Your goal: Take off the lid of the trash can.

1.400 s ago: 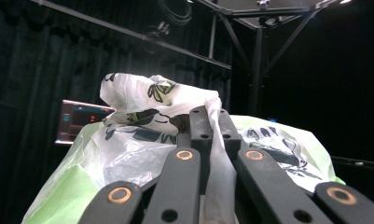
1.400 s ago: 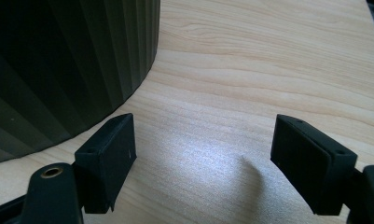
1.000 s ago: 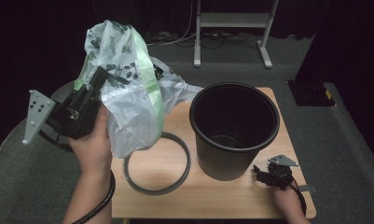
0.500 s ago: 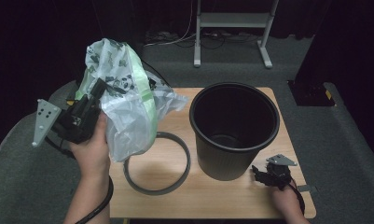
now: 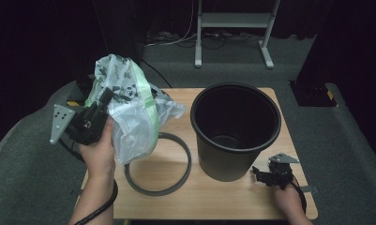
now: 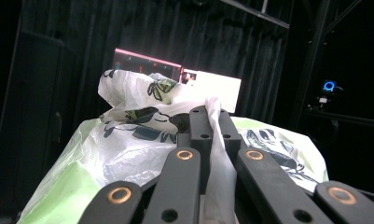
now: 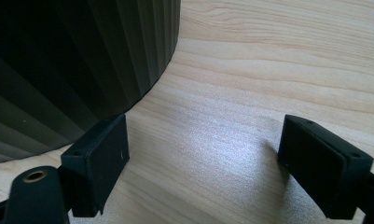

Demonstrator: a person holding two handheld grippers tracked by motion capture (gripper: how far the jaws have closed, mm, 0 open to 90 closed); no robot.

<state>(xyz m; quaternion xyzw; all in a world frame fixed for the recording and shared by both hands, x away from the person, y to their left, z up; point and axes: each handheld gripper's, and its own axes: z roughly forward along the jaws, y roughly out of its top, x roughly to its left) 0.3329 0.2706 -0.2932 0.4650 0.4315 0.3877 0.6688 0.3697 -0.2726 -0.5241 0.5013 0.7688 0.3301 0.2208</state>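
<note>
Bag held in the air over the desk's left edge

The plastic bag (image 5: 131, 117), clear with green and black print, hangs clamped in the closed left gripper (image 5: 103, 101) above the left side of the desk (image 5: 223, 201), its fold pinched between the jaws in the left gripper view; below it a grey ring (image 5: 157, 164) lies flat, just left of the upright black bin (image 5: 235, 129); the right gripper (image 5: 260, 174) rests on the desk near the bin's right base, nothing between its jaws, which have just been opening wide

White-and-green bag (image 5: 134, 119) – black panda print, black ribbed bin (image 5: 235, 129), grey ring (image 5: 158, 164), pale wood table (image 5: 214, 199)
</note>
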